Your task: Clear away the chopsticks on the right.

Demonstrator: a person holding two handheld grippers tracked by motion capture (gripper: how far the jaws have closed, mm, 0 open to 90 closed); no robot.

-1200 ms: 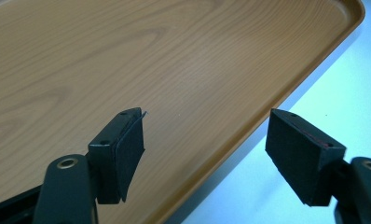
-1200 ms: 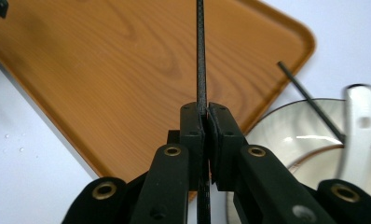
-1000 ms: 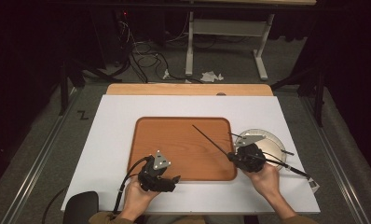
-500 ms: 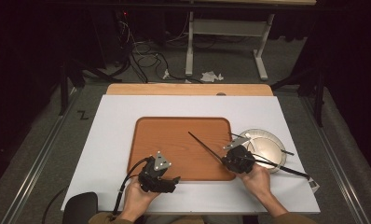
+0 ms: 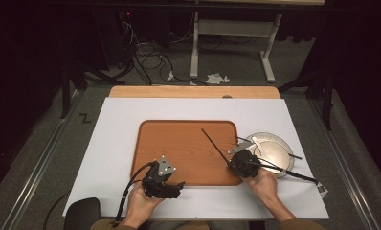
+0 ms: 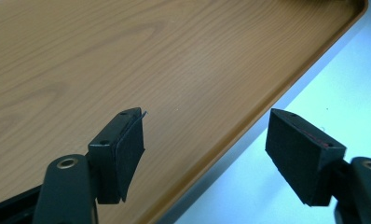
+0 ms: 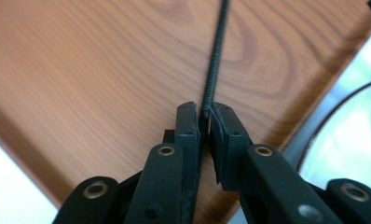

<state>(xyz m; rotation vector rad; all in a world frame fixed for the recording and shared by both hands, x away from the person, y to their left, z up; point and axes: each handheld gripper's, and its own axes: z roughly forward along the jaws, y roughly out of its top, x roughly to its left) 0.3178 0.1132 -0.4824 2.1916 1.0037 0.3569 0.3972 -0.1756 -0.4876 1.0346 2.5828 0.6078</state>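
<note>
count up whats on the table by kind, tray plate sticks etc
wooden tray: 1
white plate: 1
thin black sticks: 2, one held over the tray, one lying across the plate
total: 4

My table (image 5: 131, 91) is a light wooden one, and nearly all of its top is covered by a large white sheet (image 5: 112, 139), so that the bare wood shows only as a strip along the far edge. Directly on the sheet, about in the middle, lies a brown wood-grain tray (image 5: 179, 143) with rounded corners and a low raised rim. Just beside the tray's right edge a white plate (image 5: 274, 153) sits on the sheet. At the sheet's near right corner I can make out a small pale thing (image 5: 322, 190), too small to name. The table itself stands on a grey carpeted floor (image 5: 45, 158).
</note>
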